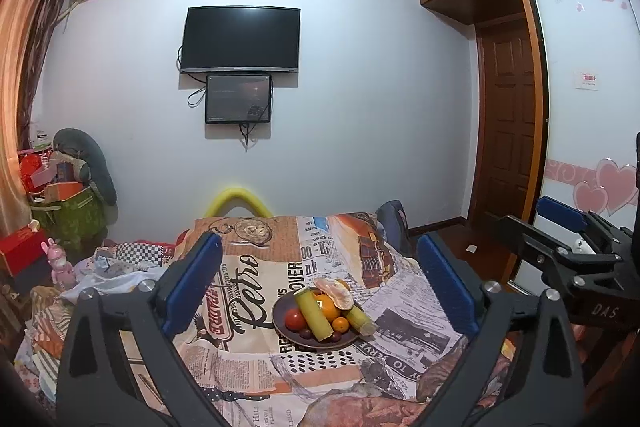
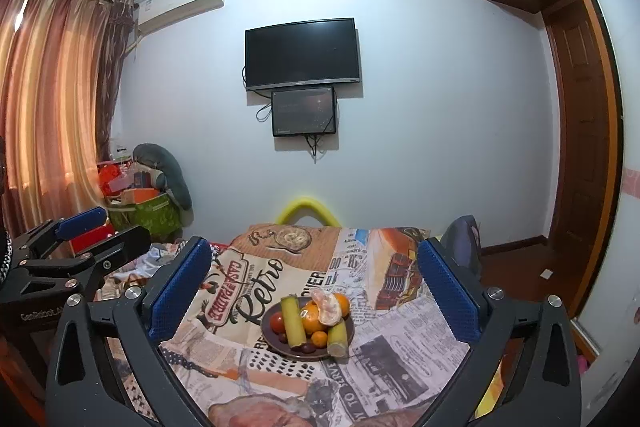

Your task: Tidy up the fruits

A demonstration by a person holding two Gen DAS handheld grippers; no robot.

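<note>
A dark brown plate (image 1: pixel 285 330) (image 2: pixel 267 337) sits on a table covered with a newspaper-print cloth (image 1: pixel 256 367) (image 2: pixel 248 363). On it lie two yellow-green cane sticks (image 1: pixel 313 315) (image 2: pixel 291 323), a tomato (image 1: pixel 295 319) (image 2: pixel 277 322), oranges (image 1: pixel 326 307) (image 2: pixel 312 321), a peeled pomelo piece (image 1: pixel 334 291) (image 2: pixel 326 309) and dark grapes (image 1: pixel 306 334) (image 2: pixel 307 348). My left gripper (image 1: pixel 320 287) is open and empty, held back from the plate. My right gripper (image 2: pixel 314 287) is open and empty too, also short of the plate. Each gripper shows in the other's view, the right (image 1: pixel 568 251) and the left (image 2: pixel 80 235).
The table stands before a white wall with a TV (image 1: pixel 241 39) and a small screen (image 1: pixel 238 99). Boxes and a green bin (image 1: pixel 68 215) crowd the left; bedding (image 1: pixel 120 267) lies beside the table. A wardrobe and door (image 1: pixel 508 123) stand on the right.
</note>
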